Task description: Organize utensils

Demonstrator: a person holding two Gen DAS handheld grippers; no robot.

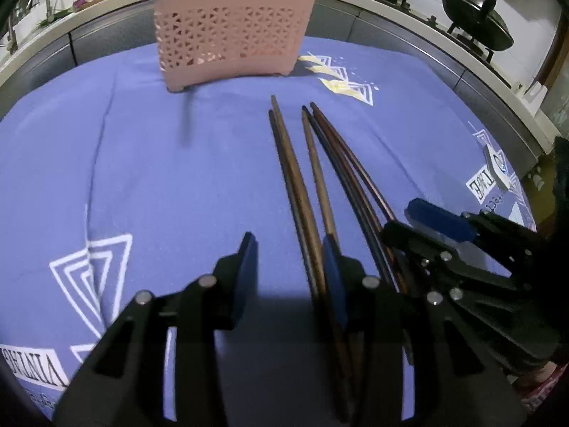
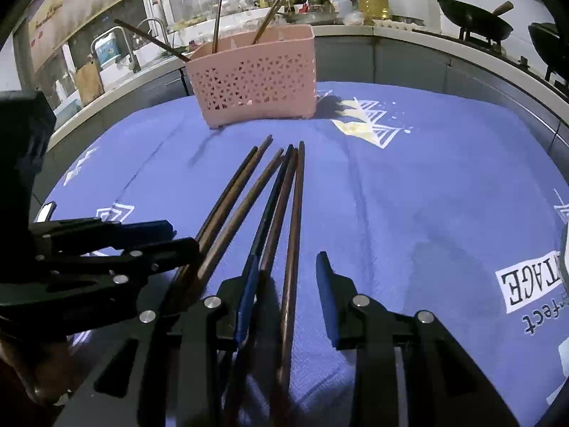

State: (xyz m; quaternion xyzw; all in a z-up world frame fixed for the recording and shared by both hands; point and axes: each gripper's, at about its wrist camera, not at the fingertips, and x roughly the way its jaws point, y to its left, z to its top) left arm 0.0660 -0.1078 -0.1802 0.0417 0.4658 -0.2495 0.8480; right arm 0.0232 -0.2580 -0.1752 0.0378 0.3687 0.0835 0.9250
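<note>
Two hand-held tools worked over a counter [image 1: 149,149] covered by a blue printed cloth [image 2: 409,195]. A bundle of dark chopsticks [image 1: 306,163] lay loose on the cloth, tips pointing toward a pink perforated holder [image 1: 231,39] that stood upright at the far side and already carried several chopsticks leaning in its compartments.

The left tool [image 1: 290,267] hovered low over the near end of the bundle with its blue-padded fingers apart; the gap between them showed only bare cloth, and the nearest sticks ran just beside and under its right-hand finger. The right tool [image 2: 286,291] likewise stood with its fingers apart, and at least one stick passed through the gap between them without either pad visibly pressing on it. Neither tool gripped anything.

The step in hand appeared to be the pick-up of sticks for transfer to the holder. Doing it well would likely call for the following:

- centring one stick or a pair between the pads before closing, not catching the whole fan;
- gripping near the thick end, so that the tips lead into a compartment;
- keeping the two tools, which stood close together, from fouling each other;
- lifting clear of the cloth so that neighbouring sticks are not dragged.
</note>
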